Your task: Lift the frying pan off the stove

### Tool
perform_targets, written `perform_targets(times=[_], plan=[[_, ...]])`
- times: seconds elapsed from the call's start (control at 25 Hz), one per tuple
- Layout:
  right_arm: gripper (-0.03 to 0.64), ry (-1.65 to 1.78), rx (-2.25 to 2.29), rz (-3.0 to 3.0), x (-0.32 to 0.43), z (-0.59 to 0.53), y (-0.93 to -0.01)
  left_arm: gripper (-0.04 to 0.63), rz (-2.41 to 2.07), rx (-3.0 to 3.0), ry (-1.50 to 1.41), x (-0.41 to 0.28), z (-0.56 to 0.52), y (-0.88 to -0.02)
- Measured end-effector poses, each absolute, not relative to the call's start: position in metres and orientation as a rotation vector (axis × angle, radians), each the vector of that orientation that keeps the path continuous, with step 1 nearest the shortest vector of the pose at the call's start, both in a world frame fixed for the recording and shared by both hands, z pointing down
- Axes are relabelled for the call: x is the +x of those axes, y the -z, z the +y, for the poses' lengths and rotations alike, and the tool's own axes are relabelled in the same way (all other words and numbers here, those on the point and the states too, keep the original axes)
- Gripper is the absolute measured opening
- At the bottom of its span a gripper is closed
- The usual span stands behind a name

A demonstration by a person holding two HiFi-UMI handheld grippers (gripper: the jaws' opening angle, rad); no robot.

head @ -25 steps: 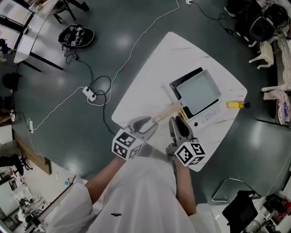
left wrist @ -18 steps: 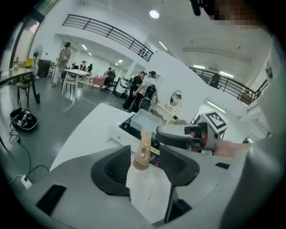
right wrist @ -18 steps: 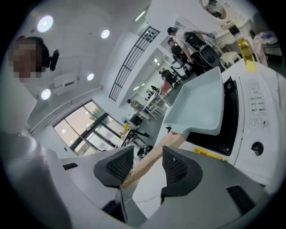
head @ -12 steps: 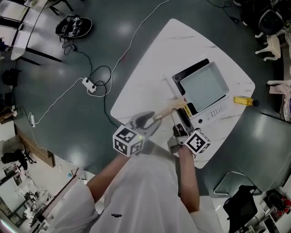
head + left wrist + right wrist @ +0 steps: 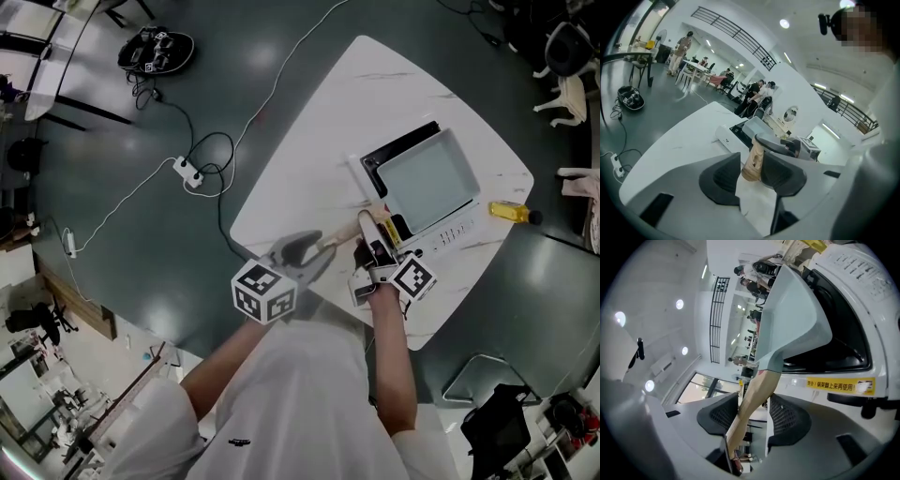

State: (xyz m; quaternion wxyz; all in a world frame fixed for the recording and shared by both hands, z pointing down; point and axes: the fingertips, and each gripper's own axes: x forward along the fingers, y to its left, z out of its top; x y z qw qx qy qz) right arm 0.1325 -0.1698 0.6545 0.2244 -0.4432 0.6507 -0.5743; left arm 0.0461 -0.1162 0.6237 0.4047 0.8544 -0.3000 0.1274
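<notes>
A grey square frying pan [image 5: 422, 183] sits on the white stove [image 5: 448, 236], its wooden handle [image 5: 342, 234] pointing back toward me. My left gripper [image 5: 317, 251] is shut on the handle's free end [image 5: 752, 168], which fills the gap between its pads. My right gripper [image 5: 373, 227] straddles the handle closer to the pan. Its jaws are opening. In the right gripper view the handle [image 5: 752, 399] runs between the pads with a gap beside the right pad, and the pan [image 5: 792, 319] rises ahead over the stove's black top [image 5: 834, 343].
The stove stands near the right edge of a white table [image 5: 309, 150]. A yellow bottle [image 5: 511, 212] lies beside the stove at the table's right corner. On the floor to the left lie a power strip [image 5: 186, 172] and cables. People and furniture show far off in the left gripper view.
My right gripper has moved forward from beside the handle to straddle it near the pan, with its jaws wider. The left gripper has kept its hold on the handle's end.
</notes>
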Motion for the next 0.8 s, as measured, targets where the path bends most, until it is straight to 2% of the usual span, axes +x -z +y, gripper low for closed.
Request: perform_targets(times=[0.16, 0.8], plan=[[0.17, 1.592, -1.218, 1.729, 0.1338, -0.1682, -0.6569, 0.147, -0.761, 2.191, -0.352, 0.0466, -0.1177, -0.6224], [0.114, 1.586, -1.146, 1.531, 0.1391, -0.1619, -0.6549, 0.117, -0.674, 2.116, -0.283, 0.0549, -0.1134, -0.6249]])
